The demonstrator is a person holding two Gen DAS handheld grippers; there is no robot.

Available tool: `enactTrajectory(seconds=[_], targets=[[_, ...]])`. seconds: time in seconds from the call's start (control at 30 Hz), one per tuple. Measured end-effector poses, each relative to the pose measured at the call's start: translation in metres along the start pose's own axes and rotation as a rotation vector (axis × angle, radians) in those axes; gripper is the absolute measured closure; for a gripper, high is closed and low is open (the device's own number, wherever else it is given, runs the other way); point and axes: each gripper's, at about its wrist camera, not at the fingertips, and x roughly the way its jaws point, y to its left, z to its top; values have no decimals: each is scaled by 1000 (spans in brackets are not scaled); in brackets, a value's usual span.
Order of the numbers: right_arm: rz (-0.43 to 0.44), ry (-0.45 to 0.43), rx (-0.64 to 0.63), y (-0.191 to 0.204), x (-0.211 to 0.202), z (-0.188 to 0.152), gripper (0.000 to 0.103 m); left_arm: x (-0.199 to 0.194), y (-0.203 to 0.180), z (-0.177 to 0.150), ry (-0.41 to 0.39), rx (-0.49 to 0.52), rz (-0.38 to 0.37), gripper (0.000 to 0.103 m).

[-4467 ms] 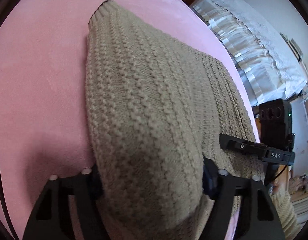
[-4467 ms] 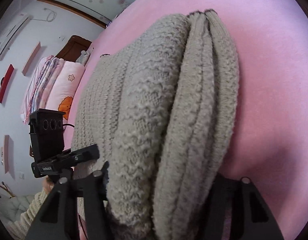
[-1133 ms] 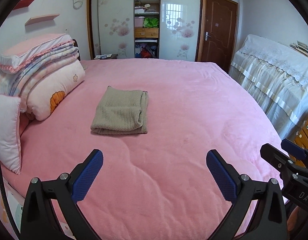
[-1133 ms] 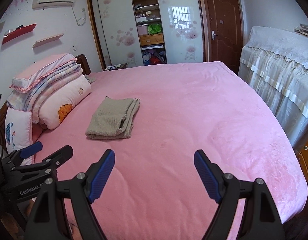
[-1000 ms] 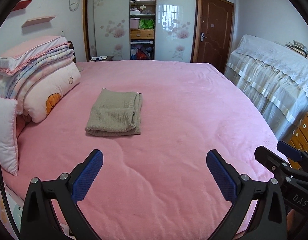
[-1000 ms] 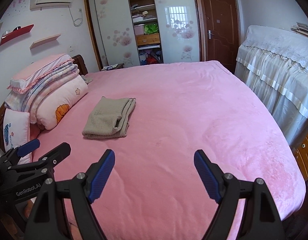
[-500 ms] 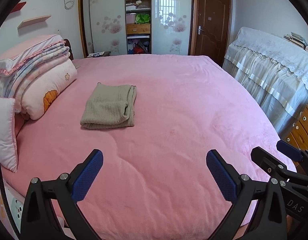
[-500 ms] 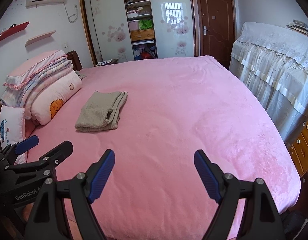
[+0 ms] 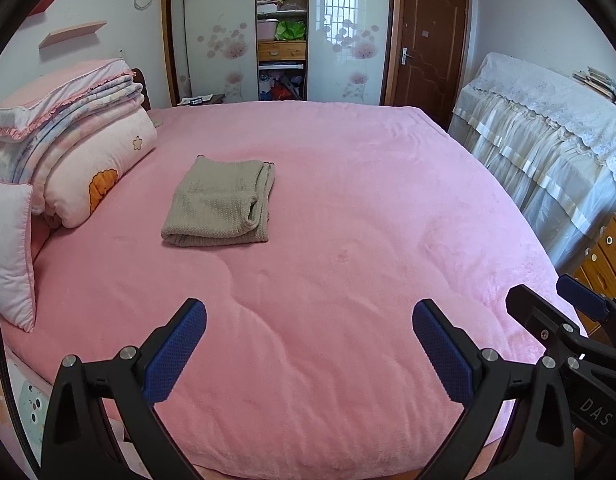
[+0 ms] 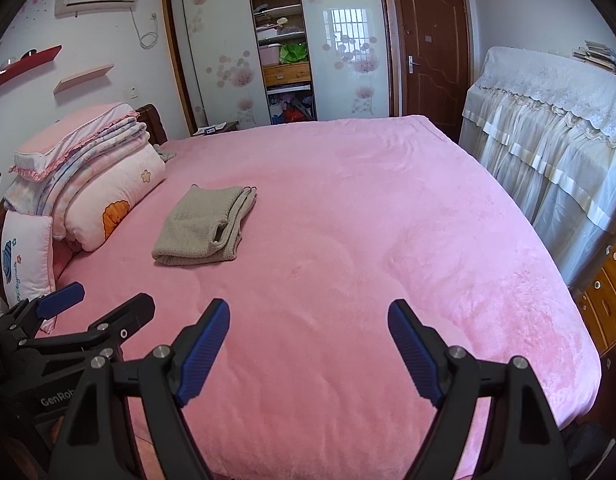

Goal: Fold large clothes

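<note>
We see the beige knitted sweater (image 9: pixel 221 204) lying folded into a compact rectangle on the pink bed (image 9: pixel 348 208), toward the left side of the mattress and near the head end. From the right wrist view the same sweater (image 10: pixel 203 226) shows its stacked layers along the right edge, with a rounded fold facing us at the near end. It rests flat, touching only the bed cover.

Our left gripper (image 9: pixel 310 320) hangs above the near edge of the bed with its jaws spread wide, the blue pads (image 9: pixel 175 354) holding nothing between them. Our right gripper (image 10: pixel 308 318) is likewise spread wide and empty, also over the near edge. Both are well apart from the sweater. Each gripper shows at the edge of the other's view: the right one (image 9: pixel 568 332) low on the right of the left wrist view, the left one (image 10: pixel 67 320) low on the left of the right wrist view.

Beside the sweater, at the head of the bed, we see a pile of folded quilts (image 9: pixel 75 136) and a small white pillow (image 9: pixel 9 256) nearer to us. Beyond the bed stand a wardrobe (image 9: pixel 281 32) with its middle section open and a brown door (image 9: pixel 428 44). On the right, a lace cloth (image 9: pixel 548 120) covers a piece of furniture.
</note>
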Motion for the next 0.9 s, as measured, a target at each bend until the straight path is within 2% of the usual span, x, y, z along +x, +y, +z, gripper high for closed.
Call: enactTrajectory(seconds=[0.43,0.9], targets=[[10,-11,-6,0,-7,-1,21,-9,2,-4,1,-24,-8,1],[6,-22,-18,-1,-15,2,21,-14,1,-4,-21,-6,12,1]])
